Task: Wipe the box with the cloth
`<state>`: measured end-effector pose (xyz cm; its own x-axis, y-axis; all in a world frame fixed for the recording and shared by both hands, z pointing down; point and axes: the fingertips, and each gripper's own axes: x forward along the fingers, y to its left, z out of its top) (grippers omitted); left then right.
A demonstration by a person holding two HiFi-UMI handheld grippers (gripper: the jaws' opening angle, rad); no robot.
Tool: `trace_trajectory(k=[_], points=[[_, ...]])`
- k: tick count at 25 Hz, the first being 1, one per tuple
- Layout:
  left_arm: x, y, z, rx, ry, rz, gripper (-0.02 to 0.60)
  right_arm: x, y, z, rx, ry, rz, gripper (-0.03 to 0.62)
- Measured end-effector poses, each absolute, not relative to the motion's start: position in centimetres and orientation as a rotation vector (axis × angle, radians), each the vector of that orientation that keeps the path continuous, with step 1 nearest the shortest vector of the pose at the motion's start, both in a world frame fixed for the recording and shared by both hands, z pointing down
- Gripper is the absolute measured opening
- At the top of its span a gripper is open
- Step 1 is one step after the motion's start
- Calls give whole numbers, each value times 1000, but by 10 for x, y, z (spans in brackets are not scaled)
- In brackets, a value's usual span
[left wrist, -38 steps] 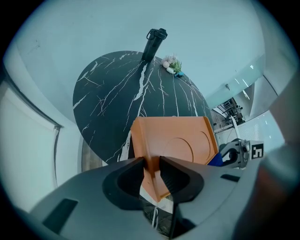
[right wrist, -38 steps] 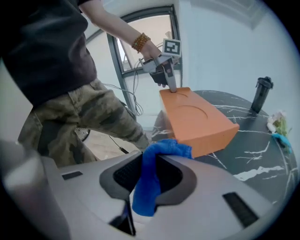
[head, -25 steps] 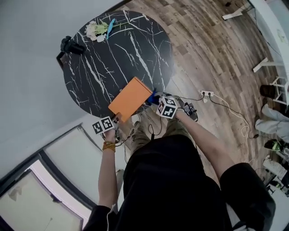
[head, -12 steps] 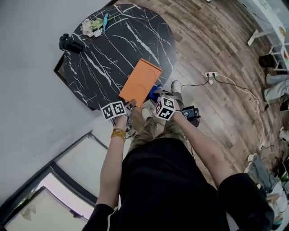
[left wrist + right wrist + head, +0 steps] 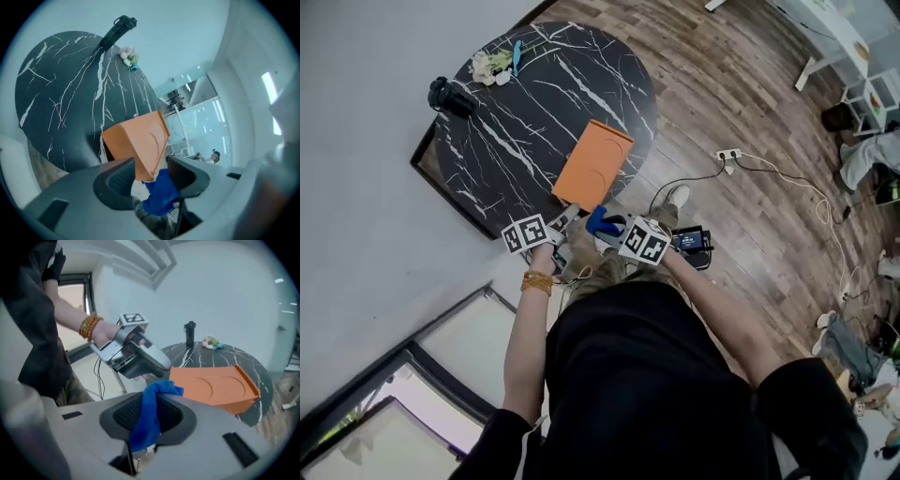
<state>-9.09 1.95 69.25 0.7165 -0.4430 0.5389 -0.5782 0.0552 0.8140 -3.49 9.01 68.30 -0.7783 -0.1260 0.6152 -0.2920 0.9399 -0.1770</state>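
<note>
An orange flat box [image 5: 592, 164] lies on the round black marble table [image 5: 516, 122], its near end at the table's front edge. My left gripper [image 5: 565, 218] is at that near end. Its jaws have just been opening and now stand open, with the box's [image 5: 140, 140] near corner between them and a gap at the right pad. My right gripper [image 5: 605, 230] is shut on a blue cloth [image 5: 602, 221], close beside the left gripper and just below the box's end. In the right gripper view the cloth [image 5: 151, 413] hangs from the shut jaws, with the box [image 5: 213, 387] ahead.
A black camera [image 5: 450, 97] and a small bunch of flowers [image 5: 492, 64] sit at the table's far side. On the wood floor to the right lie a power strip [image 5: 727, 155] with cables and a dark device [image 5: 692, 242]. A wall and a window run along the left.
The left jaws have opened and drawn slightly back from the box's corner. The right gripper has carried the cloth leftward, from the box's right side to below its near end.
</note>
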Motion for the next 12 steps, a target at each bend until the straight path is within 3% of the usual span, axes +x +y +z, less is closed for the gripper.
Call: trace_trajectory(k=[1,5,10,12], points=[[-93,19,675,1615,-823,52,225,-26,80,668,376,-2510,379,75],[-94,48,619,1805,-649,-129,284,-13,53,600,597,-2756,621,75],[-83,77,601,1951,-578,-174,301,-59,75,560,269,-2928,674,75],[-92,79,596,1955,-601,-272,279,-75,76,563,209,-2912,712,69]])
